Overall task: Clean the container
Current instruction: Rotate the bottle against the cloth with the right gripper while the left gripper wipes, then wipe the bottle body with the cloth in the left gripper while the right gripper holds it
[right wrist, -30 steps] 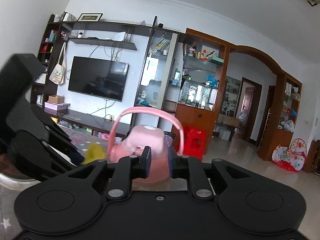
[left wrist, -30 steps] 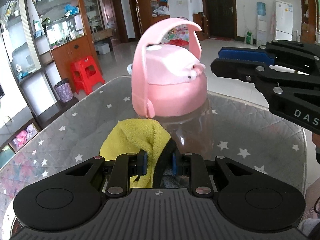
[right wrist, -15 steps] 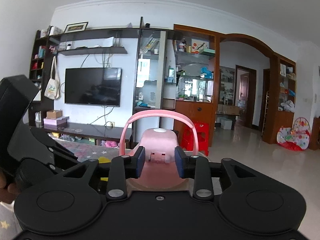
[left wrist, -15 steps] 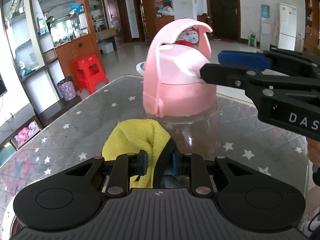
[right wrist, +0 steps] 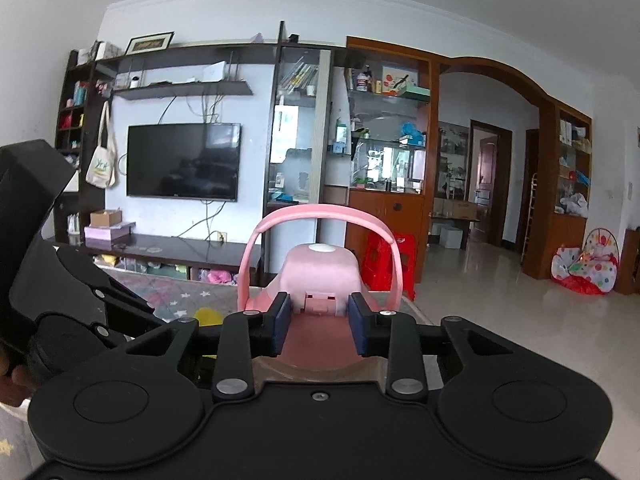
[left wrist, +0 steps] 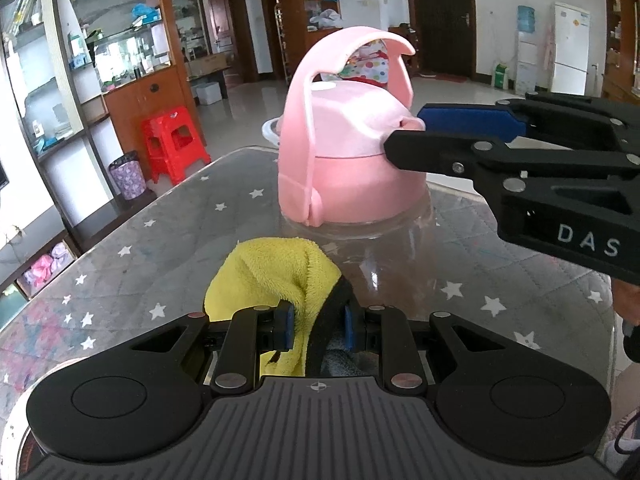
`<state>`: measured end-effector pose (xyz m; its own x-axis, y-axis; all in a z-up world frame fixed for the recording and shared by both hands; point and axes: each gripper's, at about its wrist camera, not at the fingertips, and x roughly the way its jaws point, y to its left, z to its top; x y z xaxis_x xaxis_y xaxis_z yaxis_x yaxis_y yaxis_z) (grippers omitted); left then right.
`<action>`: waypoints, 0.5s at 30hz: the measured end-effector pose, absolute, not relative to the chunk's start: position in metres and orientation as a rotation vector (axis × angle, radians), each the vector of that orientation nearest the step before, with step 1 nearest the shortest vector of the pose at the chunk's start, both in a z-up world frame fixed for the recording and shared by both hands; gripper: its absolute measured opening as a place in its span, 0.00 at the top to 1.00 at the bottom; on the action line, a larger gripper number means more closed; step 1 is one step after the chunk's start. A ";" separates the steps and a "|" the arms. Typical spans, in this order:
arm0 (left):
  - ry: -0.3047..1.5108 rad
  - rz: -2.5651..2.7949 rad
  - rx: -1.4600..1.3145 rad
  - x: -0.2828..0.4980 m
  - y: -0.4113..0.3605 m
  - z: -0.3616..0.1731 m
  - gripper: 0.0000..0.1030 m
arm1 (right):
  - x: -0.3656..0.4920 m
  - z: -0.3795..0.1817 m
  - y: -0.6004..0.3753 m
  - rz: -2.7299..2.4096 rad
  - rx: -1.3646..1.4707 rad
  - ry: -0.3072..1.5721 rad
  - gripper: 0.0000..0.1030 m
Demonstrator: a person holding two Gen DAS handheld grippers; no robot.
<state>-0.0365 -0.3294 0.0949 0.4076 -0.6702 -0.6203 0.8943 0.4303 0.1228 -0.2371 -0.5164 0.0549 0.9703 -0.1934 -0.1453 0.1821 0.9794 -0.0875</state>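
two tongs work at one clear container [left wrist: 384,240] that stands upright on the star-patterned table [left wrist: 160,248], toward its far edge. the container carries a pink lid [left wrist: 344,160] with a curved pink handle [left wrist: 320,80] arched over it. the left tongs [left wrist: 318,330] sit near the table's near edge, pinched narrow on a yellow cloth [left wrist: 272,276] whose bunched end rises just in front of the container's base; whether the cloth touches the container cannot be told. the right tongs [right wrist: 318,328] come in from the right side with their blue pads [right wrist: 280,326] set apart, one on each side of the lid's front spout part; they frame it without clearly pressing on it. in the right wrist view the handle loops above the lid, and a bit of the cloth shows yellow to the left.
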 end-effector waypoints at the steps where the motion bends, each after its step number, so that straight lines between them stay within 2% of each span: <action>1: 0.532 -1.040 0.484 -0.038 -0.330 0.095 0.78 | -0.237 0.057 -0.516 -0.188 -0.074 0.155 0.68; 15: 0.466 -1.043 0.477 -0.038 -0.332 0.119 0.78 | -0.252 0.070 -0.529 -0.166 -0.155 0.170 0.72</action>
